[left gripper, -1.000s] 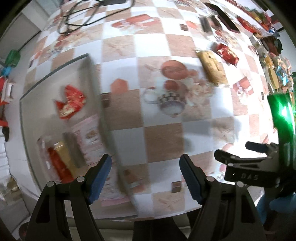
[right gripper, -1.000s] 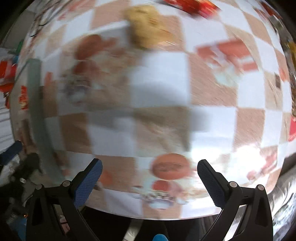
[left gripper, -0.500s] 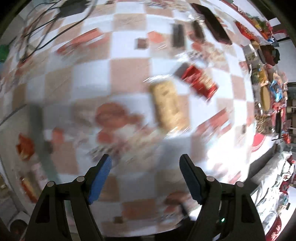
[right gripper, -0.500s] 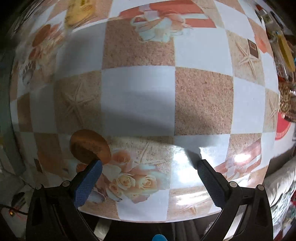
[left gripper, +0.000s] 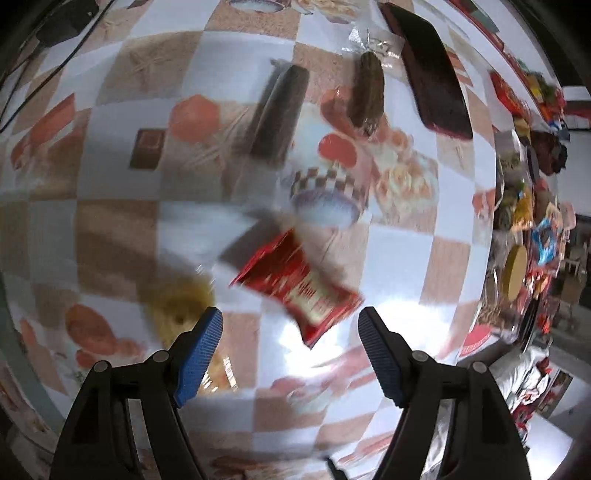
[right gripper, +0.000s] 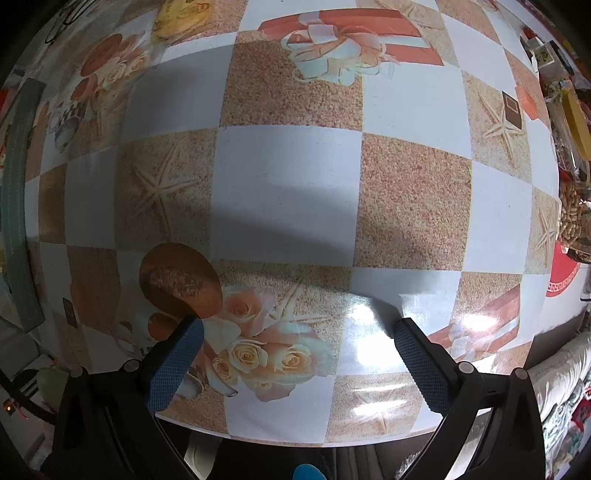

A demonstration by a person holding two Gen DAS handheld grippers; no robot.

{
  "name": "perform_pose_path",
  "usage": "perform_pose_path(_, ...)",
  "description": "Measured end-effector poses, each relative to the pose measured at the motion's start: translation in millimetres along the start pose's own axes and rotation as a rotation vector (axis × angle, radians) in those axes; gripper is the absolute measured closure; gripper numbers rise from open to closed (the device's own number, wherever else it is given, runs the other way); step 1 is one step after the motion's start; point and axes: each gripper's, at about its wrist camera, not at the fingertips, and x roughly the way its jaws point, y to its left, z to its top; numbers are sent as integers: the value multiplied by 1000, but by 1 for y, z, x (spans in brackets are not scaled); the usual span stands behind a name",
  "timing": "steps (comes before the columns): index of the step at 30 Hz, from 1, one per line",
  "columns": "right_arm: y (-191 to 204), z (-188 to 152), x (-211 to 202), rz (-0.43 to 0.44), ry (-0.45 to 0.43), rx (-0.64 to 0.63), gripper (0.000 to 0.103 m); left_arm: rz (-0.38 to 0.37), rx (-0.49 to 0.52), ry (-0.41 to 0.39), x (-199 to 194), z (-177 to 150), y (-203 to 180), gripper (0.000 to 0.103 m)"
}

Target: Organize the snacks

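Observation:
In the left wrist view a red snack packet lies on the checked tablecloth just ahead of my left gripper, which hangs above it, open and holding nothing. A yellow biscuit packet lies blurred by the left finger. Two dark bars lie farther off. My right gripper stands open over bare cloth near the table's front edge; the yellow packet shows at the top left there.
A long dark tray lies at the far right of the table. Many mixed snacks crowd the right edge. A grey-green tray rim runs along the left in the right wrist view. Cables lie top left.
My left gripper has swept right, away from the grey tray, and come down over the red packet. The right gripper has shifted right toward the table edge and then steadied.

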Motion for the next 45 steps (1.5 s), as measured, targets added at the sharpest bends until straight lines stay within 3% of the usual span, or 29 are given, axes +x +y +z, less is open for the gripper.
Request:
perform_pose_path(6, -3, -3, 0, -1, -16, -14, 0, 39, -11, -13, 12, 11, -12, 25)
perform_pose_path(8, -3, -7, 1, -2, -21, -18, 0, 83, 31, -38, 13, 11, -21, 41)
perform_pose_path(10, -3, -10, 0, -3, -27, -22, 0, 124, 79, -62, 12, 9, -29, 72)
perform_pose_path(11, -2, -12, -2, -4, -29, -22, 0, 127, 103, -68, 12, 8, -30, 75)
perform_pose_path(15, -2, -13, -2, -4, -27, -22, 0, 147, 154, -106, 9, -3, -26, 76)
perform_pose_path(20, -2, -14, -3, -5, -30, -21, 0, 195, 295, -100, 21, -58, -19, 76)
perform_pose_path(28, -2, -18, 1, -10, -35, -62, 0, 86, 251, -4, 33, -141, 25, 75)
perform_pose_path(30, 1, -23, 1, -22, -50, -99, 0, 90, 247, 12, 31, -144, 33, 75)
perform_pose_path(33, 2, -26, 1, -21, -55, -114, 0, 94, 281, -53, 12, -147, 40, 73)
perform_pose_path(37, -1, -26, 1, -20, -48, -106, 0, 131, 298, -149, -16, -134, 37, 40)
perform_pose_path(40, -3, -30, 1, -20, -53, -107, 0, 171, 284, -157, -14, -113, 36, 40)
perform_pose_path(45, 1, -31, 2, -22, -58, -106, 0, 227, 306, -98, 10, -77, 30, 40)
